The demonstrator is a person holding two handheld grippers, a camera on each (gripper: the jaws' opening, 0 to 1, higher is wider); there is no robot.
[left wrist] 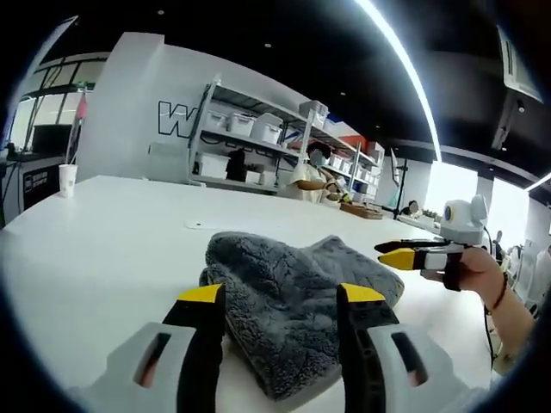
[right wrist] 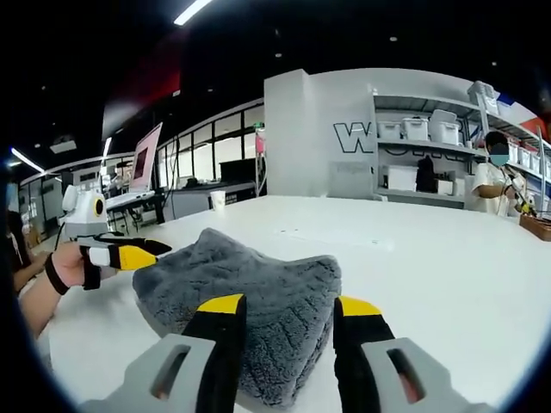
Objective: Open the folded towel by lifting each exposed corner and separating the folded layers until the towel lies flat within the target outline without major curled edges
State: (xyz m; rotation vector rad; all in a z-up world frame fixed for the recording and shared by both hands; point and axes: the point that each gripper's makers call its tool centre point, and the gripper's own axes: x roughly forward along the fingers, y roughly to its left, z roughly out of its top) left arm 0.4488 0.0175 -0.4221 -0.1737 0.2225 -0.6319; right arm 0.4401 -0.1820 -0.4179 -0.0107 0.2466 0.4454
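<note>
A thick grey towel lies folded in layers on the white table, its edges plump and rounded. My left gripper is open, its yellow-tipped jaws standing on either side of the towel's near edge. At the towel's right side, the right gripper comes in just above the table, held by a hand. In the right gripper view the towel sits straight ahead, and my right gripper is open over its near corner. The left gripper points at the towel's left edge.
The table stretches wide around the towel. A small flat label lies behind the towel. A paper cup stands at the far left edge. Shelves with bins and a seated person are beyond the table.
</note>
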